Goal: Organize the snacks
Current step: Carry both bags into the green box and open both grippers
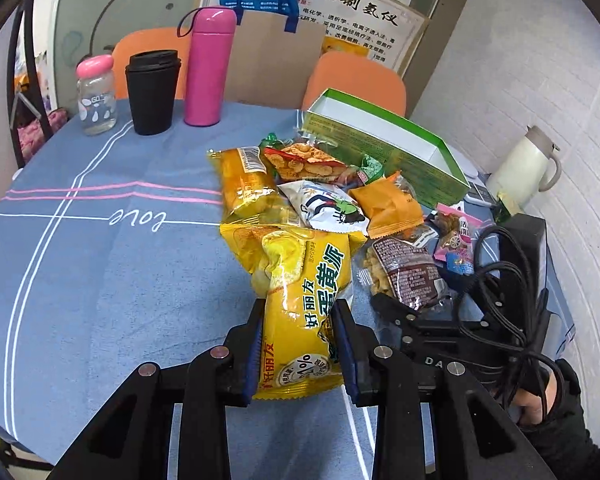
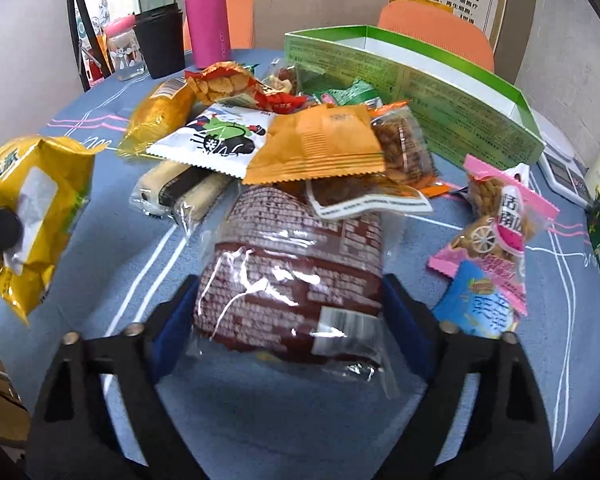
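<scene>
My left gripper (image 1: 299,322) is shut on a yellow egg-yolk pie packet (image 1: 300,280) and holds it by its near end just above the blue tablecloth (image 1: 100,260). That same yellow packet (image 2: 32,208) shows at the left edge of the right wrist view. My right gripper (image 2: 288,316) is open, with a blue pad on each side of a brown-red clear-wrapped packet (image 2: 288,264) lying on the cloth. The packet's far end is tucked under the snack pile (image 2: 312,140). Behind the pile stands an open green box (image 2: 420,92), also the green box (image 1: 380,140).
At the back left stand a pink flask (image 1: 210,68), a black cup (image 1: 152,92) and a pink-lidded glass bottle (image 1: 96,96). A white kettle (image 1: 528,164) and a scale (image 2: 560,172) sit at the right. Pink and blue packets (image 2: 496,240) lie right of my right gripper. Orange chairs (image 1: 356,80) stand behind the table.
</scene>
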A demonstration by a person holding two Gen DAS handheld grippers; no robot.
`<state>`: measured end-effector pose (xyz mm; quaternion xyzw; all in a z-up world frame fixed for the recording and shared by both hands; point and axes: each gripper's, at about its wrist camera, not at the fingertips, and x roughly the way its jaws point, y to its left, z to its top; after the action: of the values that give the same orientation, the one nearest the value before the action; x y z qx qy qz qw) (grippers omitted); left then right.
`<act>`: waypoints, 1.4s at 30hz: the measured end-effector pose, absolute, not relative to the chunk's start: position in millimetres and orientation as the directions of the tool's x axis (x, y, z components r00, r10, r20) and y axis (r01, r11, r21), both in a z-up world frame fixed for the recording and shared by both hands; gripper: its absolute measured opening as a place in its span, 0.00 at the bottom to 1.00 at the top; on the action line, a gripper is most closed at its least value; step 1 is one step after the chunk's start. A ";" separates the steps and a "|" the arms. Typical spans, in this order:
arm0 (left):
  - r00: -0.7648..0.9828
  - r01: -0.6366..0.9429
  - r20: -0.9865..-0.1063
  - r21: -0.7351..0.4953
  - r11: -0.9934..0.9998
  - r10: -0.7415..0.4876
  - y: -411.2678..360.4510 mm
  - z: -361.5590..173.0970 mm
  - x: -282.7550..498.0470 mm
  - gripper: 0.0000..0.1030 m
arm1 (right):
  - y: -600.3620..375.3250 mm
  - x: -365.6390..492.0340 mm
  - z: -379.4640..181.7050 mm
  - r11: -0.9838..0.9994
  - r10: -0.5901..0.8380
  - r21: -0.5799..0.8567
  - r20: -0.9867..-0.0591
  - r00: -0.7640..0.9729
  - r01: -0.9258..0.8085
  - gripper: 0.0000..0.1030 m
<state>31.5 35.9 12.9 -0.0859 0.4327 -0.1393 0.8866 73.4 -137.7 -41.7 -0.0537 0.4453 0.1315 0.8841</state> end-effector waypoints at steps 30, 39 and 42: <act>0.615 0.330 -0.663 -0.277 0.903 -0.428 -99.8 101.8 241.3 0.31 | -282.3 155.4 48.5 0.976 0.195 0.199 -0.640 0.743 -0.085 0.76; 0.552 0.244 -0.748 -0.278 0.929 -0.369 -120.7 53.6 303.0 0.31 | -276.5 212.0 20.6 0.983 0.172 0.166 -0.716 0.676 -0.074 0.76; 0.540 0.221 -0.769 -0.262 0.940 -0.341 -123.6 39.7 312.4 0.31 | -268.4 221.3 9.4 0.985 0.168 0.144 -0.742 0.649 -0.091 0.76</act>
<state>312.4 -123.6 39.7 -0.0666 0.4516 -0.1606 0.8751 221.3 -268.4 9.4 0.0468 0.4126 0.0714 0.9069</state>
